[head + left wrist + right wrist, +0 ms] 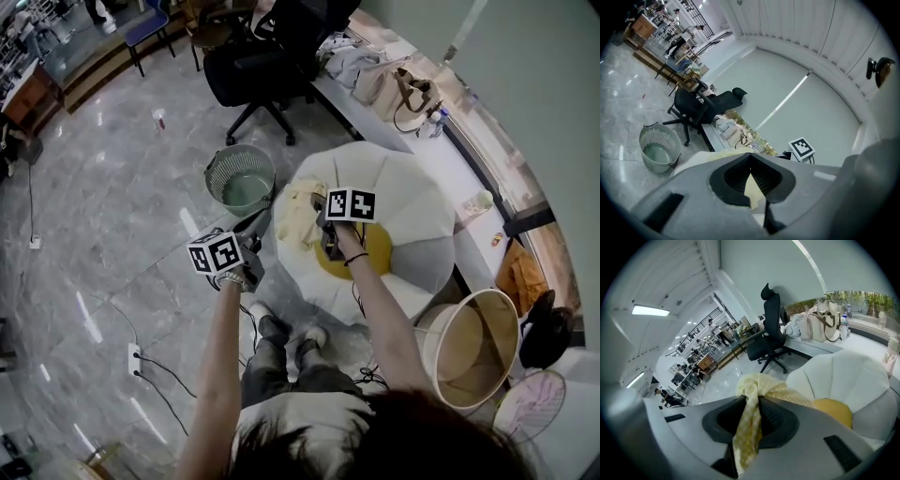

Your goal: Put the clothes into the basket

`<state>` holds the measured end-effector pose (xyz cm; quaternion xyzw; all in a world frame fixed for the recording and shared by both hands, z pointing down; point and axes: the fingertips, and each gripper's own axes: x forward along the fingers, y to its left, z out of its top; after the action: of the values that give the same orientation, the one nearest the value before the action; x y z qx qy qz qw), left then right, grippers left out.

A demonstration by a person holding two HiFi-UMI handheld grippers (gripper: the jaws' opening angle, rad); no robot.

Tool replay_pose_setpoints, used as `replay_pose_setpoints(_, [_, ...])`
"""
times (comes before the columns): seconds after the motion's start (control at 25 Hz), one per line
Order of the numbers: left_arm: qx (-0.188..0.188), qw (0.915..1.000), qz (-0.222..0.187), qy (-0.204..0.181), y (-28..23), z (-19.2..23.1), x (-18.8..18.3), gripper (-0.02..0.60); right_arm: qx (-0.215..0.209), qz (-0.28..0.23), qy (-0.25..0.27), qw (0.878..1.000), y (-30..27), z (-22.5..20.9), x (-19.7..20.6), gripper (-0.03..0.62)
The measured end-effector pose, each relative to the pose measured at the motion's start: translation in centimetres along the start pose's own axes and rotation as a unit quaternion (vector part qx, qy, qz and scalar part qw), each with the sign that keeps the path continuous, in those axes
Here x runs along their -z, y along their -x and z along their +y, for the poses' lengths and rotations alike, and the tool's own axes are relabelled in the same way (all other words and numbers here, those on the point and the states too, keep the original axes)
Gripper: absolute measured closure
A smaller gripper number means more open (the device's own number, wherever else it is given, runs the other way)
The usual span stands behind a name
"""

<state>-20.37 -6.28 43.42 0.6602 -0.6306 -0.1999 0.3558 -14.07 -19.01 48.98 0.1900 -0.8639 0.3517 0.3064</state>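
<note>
Right gripper [752, 404] is clamping the yellow checked cloth [761, 385] between nearly closed jaws. Left gripper [750, 159], tips together, appears to be pinching its pale edge. The cloth is hanging just right of the basket [214, 178], over the white chair [422, 216]; nothing is being dropped in yet.

A white scalloped armchair [417, 202] carries a yellow cushion [378, 251] on its seat and a pale checked garment [298, 212] draped at its left edge. A green basket [240, 179] stands on the grey marble floor [112, 197] beside it.
</note>
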Motion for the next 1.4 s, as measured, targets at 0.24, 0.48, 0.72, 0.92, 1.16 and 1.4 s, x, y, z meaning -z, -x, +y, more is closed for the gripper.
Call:
replay_pose_setpoints(0.24, [0.002,1.0,-0.004,0.004,1.0,3.1,-3.0,0.571,-0.001,0.011,0.006,1.0,-3.3,2.8,-0.7,0.522])
replay_pose_setpoints(0.48, [0.005,1.0,0.0,0.003,2.5,6.2,-5.2,0.571,0.002,0.013,0.003,1.0,-6.5,5.6,-1.2,0.522])
replay_pose_setpoints(0.72, [0.01,0.9999,-0.001,0.001,4.2,8.9,-7.3,0.571,-0.004,0.007,0.004,1.0,-9.6,8.9,-2.2,0.523])
replay_pose_setpoints(0.92, [0.009,0.9998,-0.019,-0.005,5.9,10.6,-9.5,0.571,-0.017,0.007,0.012,1.0,-11.6,11.6,-3.0,0.522])
replay_pose_setpoints(1.16, [0.012,0.9993,-0.035,-0.001,6.6,11.8,-10.9,0.571,-0.035,0.011,0.001,0.999,-14.0,14.1,-3.8,0.522])
replay_pose_setpoints(1.4, [0.002,0.9981,-0.061,0.012,6.2,14.5,-13.0,0.571,-0.048,0.027,-0.009,0.998,-17.1,14.9,-4.8,0.522])
